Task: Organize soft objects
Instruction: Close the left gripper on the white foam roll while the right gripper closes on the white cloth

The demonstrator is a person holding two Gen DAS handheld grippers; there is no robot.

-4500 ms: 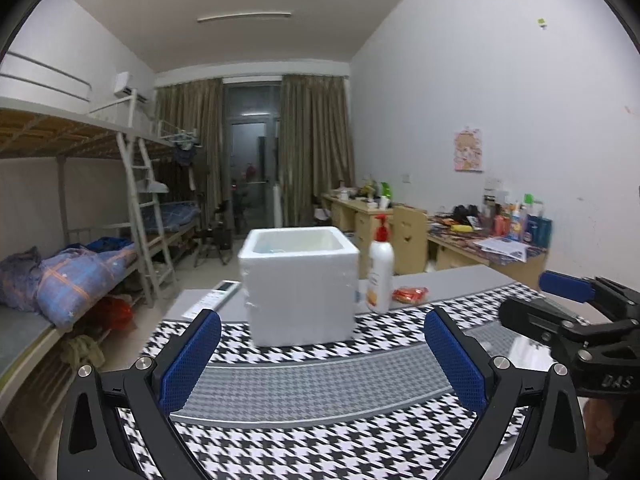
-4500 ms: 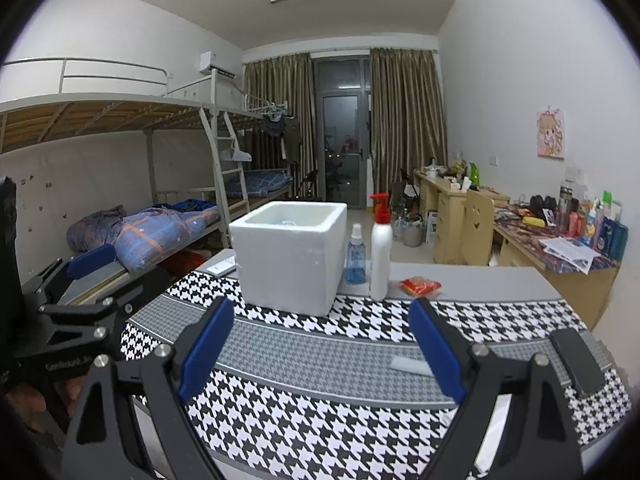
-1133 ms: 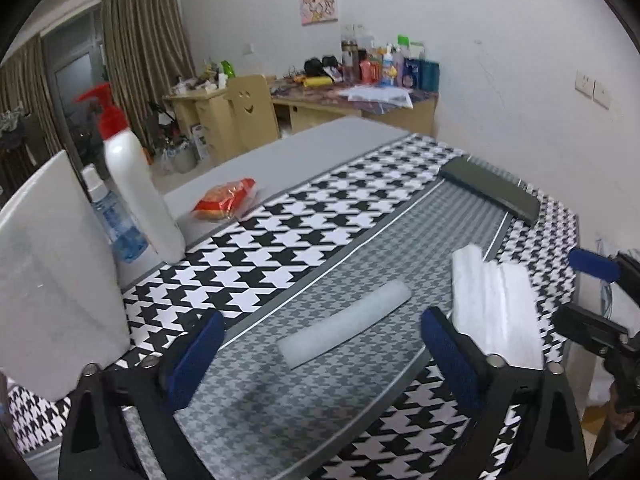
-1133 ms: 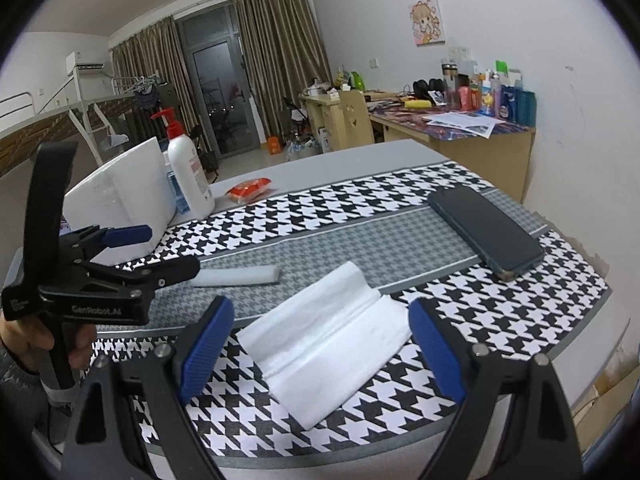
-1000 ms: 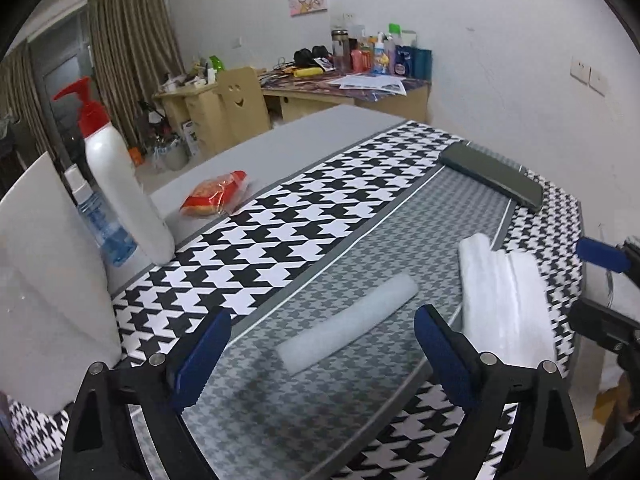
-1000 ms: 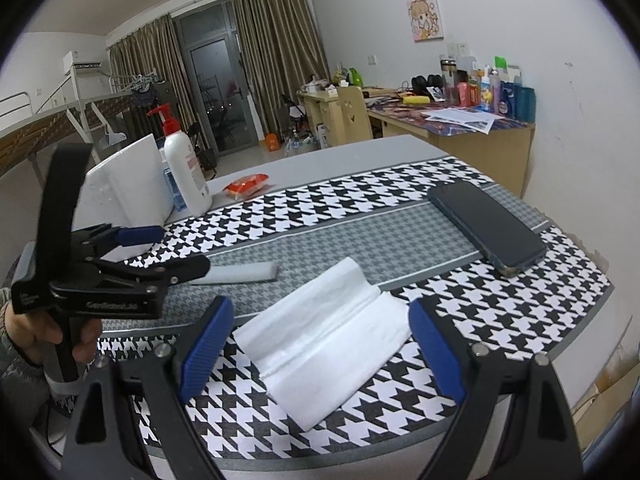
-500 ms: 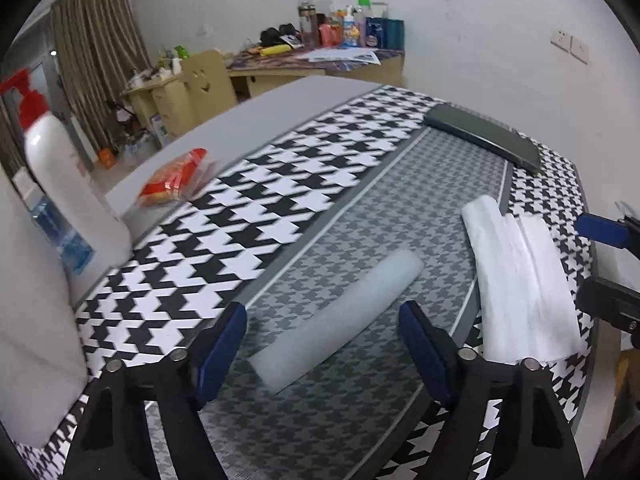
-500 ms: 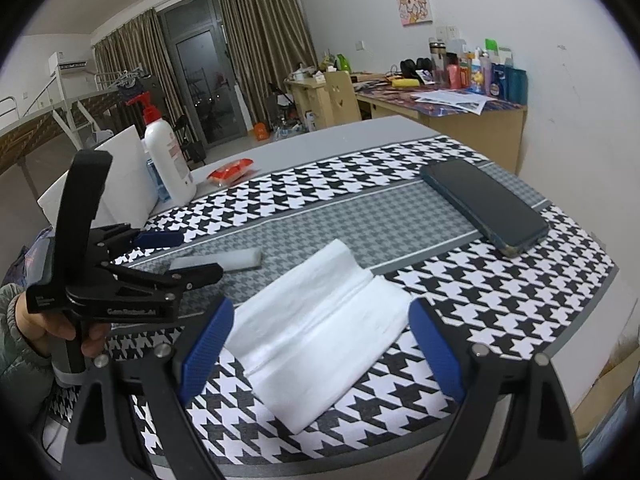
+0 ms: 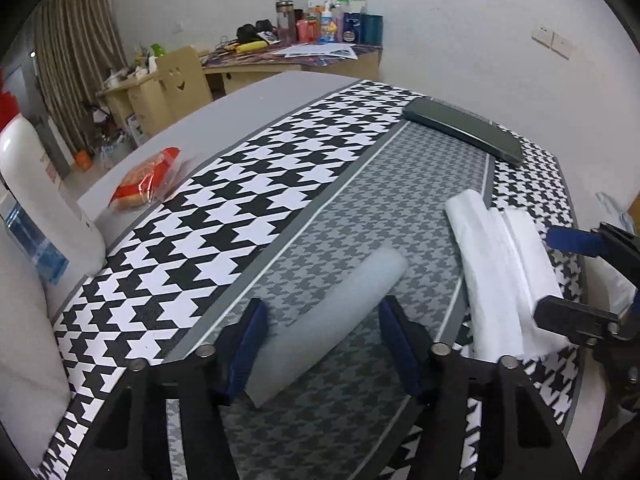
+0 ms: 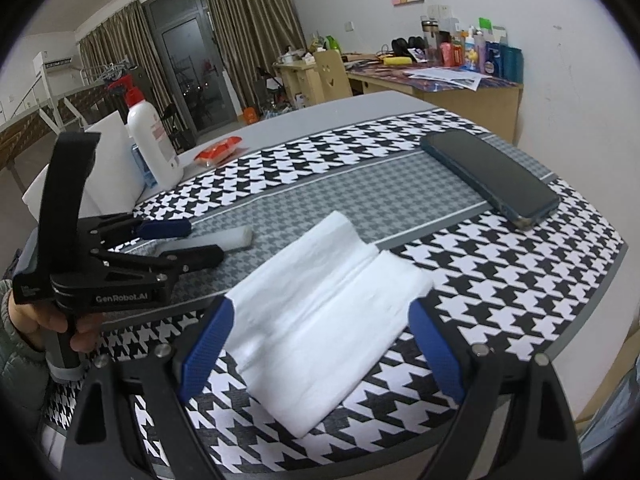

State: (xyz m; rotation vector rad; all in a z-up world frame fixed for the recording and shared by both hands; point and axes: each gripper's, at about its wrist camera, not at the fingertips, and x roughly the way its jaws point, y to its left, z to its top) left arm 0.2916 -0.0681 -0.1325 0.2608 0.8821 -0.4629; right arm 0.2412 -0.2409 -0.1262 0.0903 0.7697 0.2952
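Note:
A pale grey foam strip (image 9: 324,316) lies on the houndstooth mat (image 9: 240,200), slanting away from me. My left gripper (image 9: 324,344) straddles its near half and its jaws are closing; the left pad is at the strip's edge and a gap shows at the right pad. In the right wrist view the left gripper (image 10: 204,240) reaches over the foam strip (image 10: 236,238). A folded white soft sheet (image 10: 320,320) lies between the blue pads of my right gripper (image 10: 320,348), which stands open. The left wrist view shows the sheet (image 9: 500,272) and the right gripper (image 9: 572,280) at the right edge.
A dark phone (image 10: 488,172) lies on the mat at the far right, near the table's edge. A pump bottle (image 10: 150,148), a small spray bottle, a red snack packet (image 10: 218,150) and a white foam box (image 10: 108,168) stand at the far left.
My left gripper came down over the foam strip and its jaws narrowed around it. My right gripper sank closer onto the white sheet, its width unchanged.

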